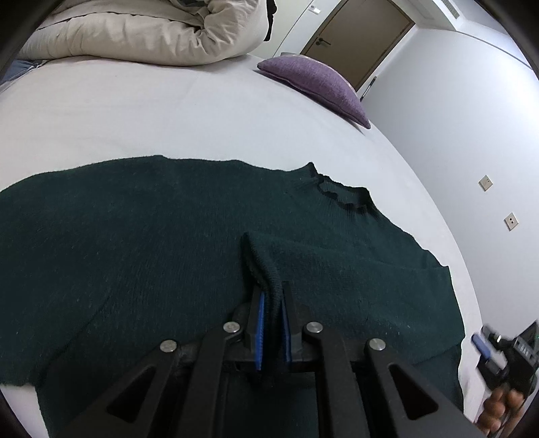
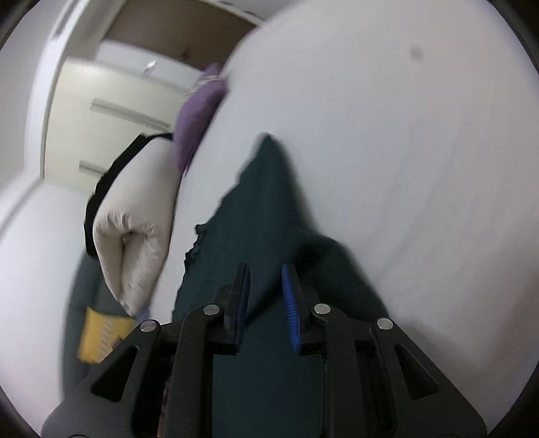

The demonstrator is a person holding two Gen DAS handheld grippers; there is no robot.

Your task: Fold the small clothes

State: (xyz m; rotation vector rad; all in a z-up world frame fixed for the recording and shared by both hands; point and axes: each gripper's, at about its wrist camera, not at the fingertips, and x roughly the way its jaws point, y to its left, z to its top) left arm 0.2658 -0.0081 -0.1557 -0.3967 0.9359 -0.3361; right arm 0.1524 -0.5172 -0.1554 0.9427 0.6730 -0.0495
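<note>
Dark green sweater [image 1: 161, 229] spread flat on white bed sheet [image 1: 141, 111], collar [image 1: 340, 195] toward the right edge of the bed in left wrist view, body running off to the left. Left gripper [image 1: 273, 296] clamped tight on the sleeve cuff [image 1: 261, 259]: blue pads [image 1: 260, 326] pinching the knit, cuff standing up in a ridge out of the jaws, sleeve trailing right across the sweater's front toward the shoulder. Right gripper [image 2: 266, 286] low over the same sweater [image 2: 256, 209], jaws standing apart with a clear gap, dark knit visible through the gap; pads [image 2: 291, 303] not seen pressing on anything (frame motion-blurred, so contact at the very tips hard to judge). Same right gripper [image 1: 505, 347] also caught at lower right of left wrist view, just off the sweater's edge, with the person's hand [image 1: 498, 407] under it. Beige folded duvet [image 1: 151, 30] piled at the far end of the bed, purple cushion [image 1: 320, 84] at the bed's far right corner, well apart from the sweater. Brown door [image 1: 363, 37] and white wall with two wall sockets [image 1: 485, 183] beyond the bed. In right wrist view: duvet [image 2: 134, 215] and cushion [image 2: 198, 118] left of the sweater, yellow item [image 2: 101, 337] lower left beside the bed (too blurred to identify).
</note>
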